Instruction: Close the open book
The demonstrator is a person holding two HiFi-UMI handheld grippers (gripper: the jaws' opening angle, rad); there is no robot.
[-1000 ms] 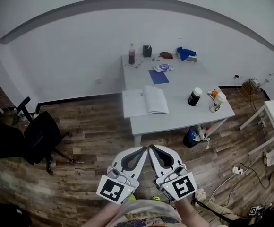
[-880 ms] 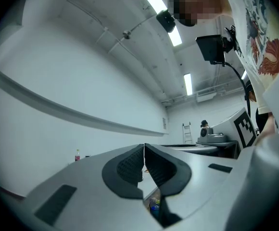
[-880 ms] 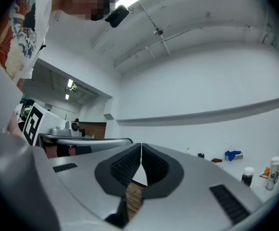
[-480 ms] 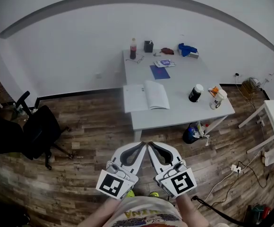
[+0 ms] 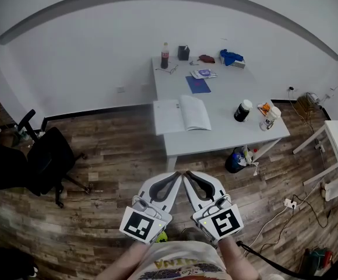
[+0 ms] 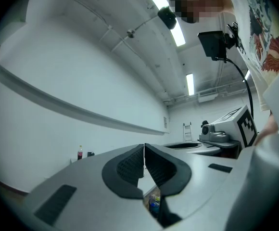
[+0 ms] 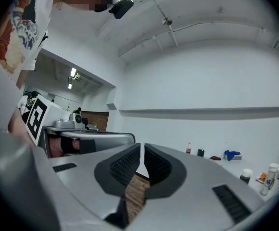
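White pages of the open book (image 5: 180, 115) are spread at the table (image 5: 221, 132) edge; left gripper (image 5: 176, 181) and right gripper (image 5: 189, 179) are carried clenched, empty, well short, for the approach.

Left gripper (image 6: 144, 149) fills the bottom of the frame, jaws brought together, black ribbed pads (image 6: 130, 165) meeting at the tips with nothing between them. Under the pads a narrow gap opens, and something blue and yellow peeks through, too small to name. Low at far left, a dark bottle (image 6: 80, 153) stands against the white wall (image 6: 82, 66), with a small dark box (image 6: 90, 154) just beside it. A grey band (image 6: 82, 110) slants across that wall from the left edge towards centre. Strip lights (image 6: 171, 16) glow at the top. At right, the right gripper (image 6: 180, 145) sits alongside, its marker cube (image 6: 245, 124) showing, and a printed shirt (image 6: 269, 52) fills the upper right edge.
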